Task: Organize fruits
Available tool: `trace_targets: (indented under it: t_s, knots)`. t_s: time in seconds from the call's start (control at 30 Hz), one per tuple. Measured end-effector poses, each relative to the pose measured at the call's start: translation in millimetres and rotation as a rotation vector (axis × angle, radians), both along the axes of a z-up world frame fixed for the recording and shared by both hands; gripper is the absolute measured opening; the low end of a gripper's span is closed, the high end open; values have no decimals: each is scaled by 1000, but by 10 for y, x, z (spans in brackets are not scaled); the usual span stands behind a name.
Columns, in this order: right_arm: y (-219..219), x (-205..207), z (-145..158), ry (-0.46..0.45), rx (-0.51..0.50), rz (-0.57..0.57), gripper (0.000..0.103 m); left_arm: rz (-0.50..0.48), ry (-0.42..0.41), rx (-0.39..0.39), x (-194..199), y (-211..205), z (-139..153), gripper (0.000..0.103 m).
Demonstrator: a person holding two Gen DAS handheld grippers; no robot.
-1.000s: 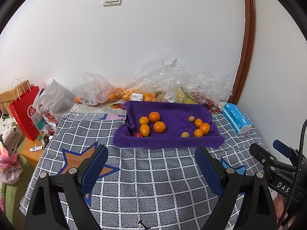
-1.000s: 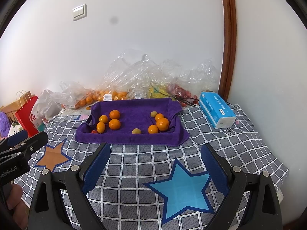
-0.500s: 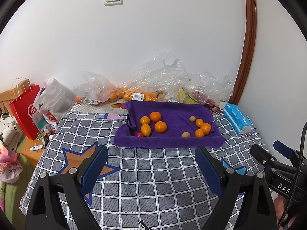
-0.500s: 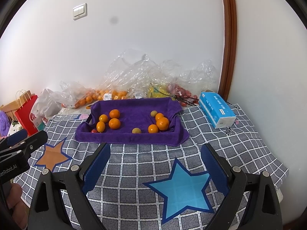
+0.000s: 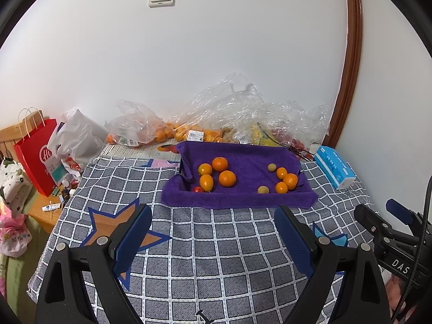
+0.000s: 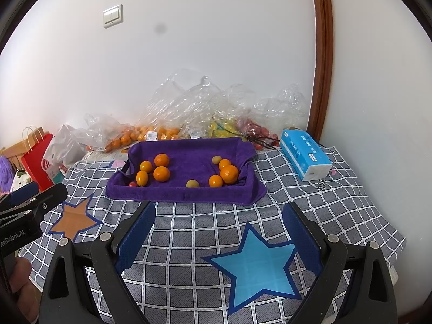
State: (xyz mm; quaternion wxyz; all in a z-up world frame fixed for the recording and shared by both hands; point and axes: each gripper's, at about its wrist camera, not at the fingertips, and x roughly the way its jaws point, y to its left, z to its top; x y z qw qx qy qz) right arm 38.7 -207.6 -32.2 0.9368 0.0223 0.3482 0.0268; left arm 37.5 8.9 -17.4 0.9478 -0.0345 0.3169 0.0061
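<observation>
Left gripper [image 5: 213, 239] and right gripper [image 6: 220, 232], jaws open and empty, have barely shifted above the checked surface [image 5: 216, 256]; fruits [image 6: 162, 174] remain in two clusters on the purple towel [image 6: 189, 159], sorting unresolved

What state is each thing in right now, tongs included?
Left tongs: open, empty, above the cloth.
Right tongs: open, empty.
Purple towel: spread, edges raised.
Oranges: loose on the towel in two clusters.
Red fruit: at the towel's left front corner.
Tissue pack: lying flat, right of the towel.
Plastic bags: crumpled against the wall.
</observation>
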Motion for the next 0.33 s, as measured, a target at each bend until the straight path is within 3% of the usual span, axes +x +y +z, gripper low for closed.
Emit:
trace_targets:
  t_s: [0.33]
  knots:
    - [5,3,-9,0,-1,3,94,17,-7,7,-21,-15,-1,92]
